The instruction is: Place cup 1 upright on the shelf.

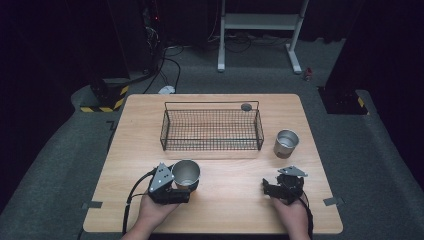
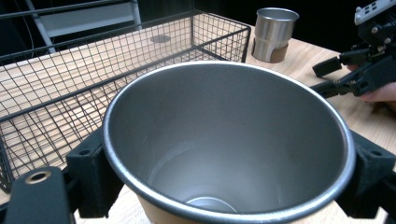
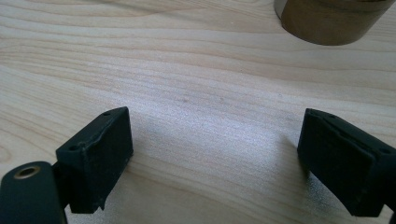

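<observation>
Left gripper [image 1: 181, 186] is seen clamped on a steel cup [image 1: 186, 173], its black jaws pressed against the cup's opposite sides just under the rim; the cup stands upright near the table [image 1: 225, 210]'s front edge, at about seven o'clock from the wire basket [image 1: 211, 129]. Right gripper [image 1: 275, 188] is held low over bare wood with its jaws spread wide and nothing between them, while a second steel cup [image 1: 286, 143] stands at roughly twelve o'clock from it, just beside the basket's right end.
</observation>
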`<move>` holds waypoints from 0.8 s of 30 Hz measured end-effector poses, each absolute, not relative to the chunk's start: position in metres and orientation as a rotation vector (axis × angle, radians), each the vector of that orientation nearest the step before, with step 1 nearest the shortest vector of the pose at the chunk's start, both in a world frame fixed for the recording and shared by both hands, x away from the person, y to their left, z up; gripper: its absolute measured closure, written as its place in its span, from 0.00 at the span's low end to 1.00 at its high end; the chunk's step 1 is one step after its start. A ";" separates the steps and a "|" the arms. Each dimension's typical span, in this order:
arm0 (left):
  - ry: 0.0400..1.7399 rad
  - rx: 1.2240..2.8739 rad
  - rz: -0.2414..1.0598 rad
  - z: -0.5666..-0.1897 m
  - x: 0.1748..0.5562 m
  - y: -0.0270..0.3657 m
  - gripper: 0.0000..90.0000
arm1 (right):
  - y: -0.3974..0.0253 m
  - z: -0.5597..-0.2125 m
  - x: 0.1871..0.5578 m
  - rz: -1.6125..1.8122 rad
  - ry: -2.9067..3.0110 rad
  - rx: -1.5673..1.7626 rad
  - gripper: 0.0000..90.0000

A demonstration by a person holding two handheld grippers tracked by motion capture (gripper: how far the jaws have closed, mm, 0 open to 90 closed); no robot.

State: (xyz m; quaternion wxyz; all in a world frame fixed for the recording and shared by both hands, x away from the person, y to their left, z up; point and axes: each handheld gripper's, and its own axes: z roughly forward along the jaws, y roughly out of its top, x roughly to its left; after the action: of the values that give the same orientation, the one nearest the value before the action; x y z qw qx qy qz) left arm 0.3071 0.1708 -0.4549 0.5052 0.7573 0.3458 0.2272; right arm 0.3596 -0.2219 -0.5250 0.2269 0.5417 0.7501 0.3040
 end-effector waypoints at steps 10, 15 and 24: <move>0.848 1.804 0.565 -0.444 0.321 0.166 0.15 | -0.222 -0.525 0.360 0.839 2.072 1.483 0.11; 0.856 1.779 0.566 -0.437 0.329 0.167 0.15 | -0.222 -0.525 0.360 0.839 2.073 1.482 0.11; 0.867 1.749 0.562 -0.428 0.342 0.168 0.15 | -0.222 -0.525 0.360 0.840 2.075 1.480 0.11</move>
State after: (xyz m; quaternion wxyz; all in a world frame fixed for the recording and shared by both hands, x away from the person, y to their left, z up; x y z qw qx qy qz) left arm 0.3418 0.1679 -0.4283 0.5273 0.7316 0.3627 0.2350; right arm 0.3602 -0.2225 -0.5250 0.2271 0.5370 0.7530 0.3050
